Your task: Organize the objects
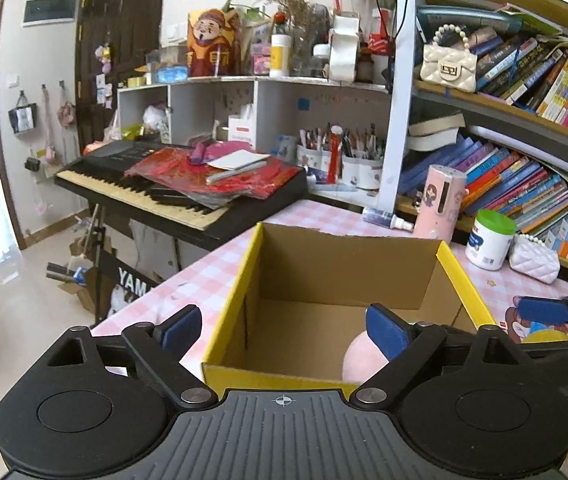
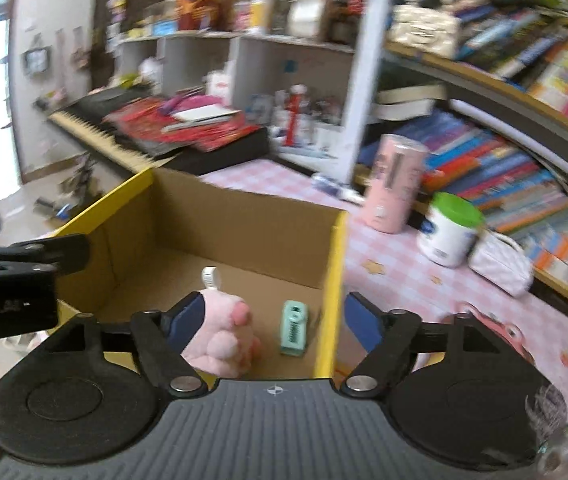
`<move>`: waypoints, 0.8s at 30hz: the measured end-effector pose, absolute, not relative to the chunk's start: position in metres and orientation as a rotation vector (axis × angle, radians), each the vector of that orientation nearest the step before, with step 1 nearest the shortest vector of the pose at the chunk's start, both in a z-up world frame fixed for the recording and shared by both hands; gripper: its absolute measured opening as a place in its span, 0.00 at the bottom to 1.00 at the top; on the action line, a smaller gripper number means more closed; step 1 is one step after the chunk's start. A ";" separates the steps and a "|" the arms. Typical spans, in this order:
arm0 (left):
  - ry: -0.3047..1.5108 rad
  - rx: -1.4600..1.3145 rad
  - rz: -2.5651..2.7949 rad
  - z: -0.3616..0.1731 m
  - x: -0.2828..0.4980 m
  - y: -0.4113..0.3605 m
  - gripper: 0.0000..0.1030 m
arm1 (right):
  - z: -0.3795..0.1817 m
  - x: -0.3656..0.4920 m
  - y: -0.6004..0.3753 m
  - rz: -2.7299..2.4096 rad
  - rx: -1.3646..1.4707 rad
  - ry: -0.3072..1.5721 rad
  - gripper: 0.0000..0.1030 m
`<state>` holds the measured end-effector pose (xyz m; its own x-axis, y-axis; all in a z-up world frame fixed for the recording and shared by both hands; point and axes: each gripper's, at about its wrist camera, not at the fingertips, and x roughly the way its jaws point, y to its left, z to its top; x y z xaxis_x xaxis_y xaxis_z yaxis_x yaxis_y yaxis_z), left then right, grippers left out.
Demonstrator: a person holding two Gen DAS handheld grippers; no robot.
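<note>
An open cardboard box [image 1: 344, 264] with yellow outer sides stands on the pink checked table [image 1: 203, 276]. Inside it lie a pink plush toy [image 2: 223, 336] and a small mint-green stapler-like object [image 2: 294, 330]; the plush also shows in the left wrist view [image 1: 360, 356]. My left gripper [image 1: 284, 332] is open and empty over the box's near left corner. My right gripper [image 2: 271, 320] is open and empty over the box's near right side, its right finger outside the box wall [image 2: 334, 280]. The right gripper's blue pad [image 1: 544, 310] shows at the right of the left wrist view.
A pink cylinder [image 1: 442, 200], a white jar with green lid [image 1: 490, 240] and a white quilted pouch [image 1: 534, 260] stand on the table by the bookshelf [image 1: 524, 140]. A keyboard piano [image 1: 171, 188] covered with red items stands left of the table.
</note>
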<state>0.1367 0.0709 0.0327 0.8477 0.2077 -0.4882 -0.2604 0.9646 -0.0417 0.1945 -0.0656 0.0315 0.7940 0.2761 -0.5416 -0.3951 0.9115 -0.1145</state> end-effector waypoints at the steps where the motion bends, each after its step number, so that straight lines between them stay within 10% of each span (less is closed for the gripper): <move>1: 0.501 -0.106 0.245 0.033 0.134 0.071 0.89 | 0.031 0.191 -0.069 0.342 -0.213 0.546 0.76; 24: 0.631 -0.084 0.202 0.004 0.066 0.070 0.90 | -0.008 0.102 -0.082 0.141 -0.214 0.678 0.87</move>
<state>0.0655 0.0700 0.0038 0.7886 0.1622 -0.5931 -0.2133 0.9768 -0.0165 0.1019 -0.0823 -0.0082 0.7703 0.0598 -0.6348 -0.1989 0.9684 -0.1502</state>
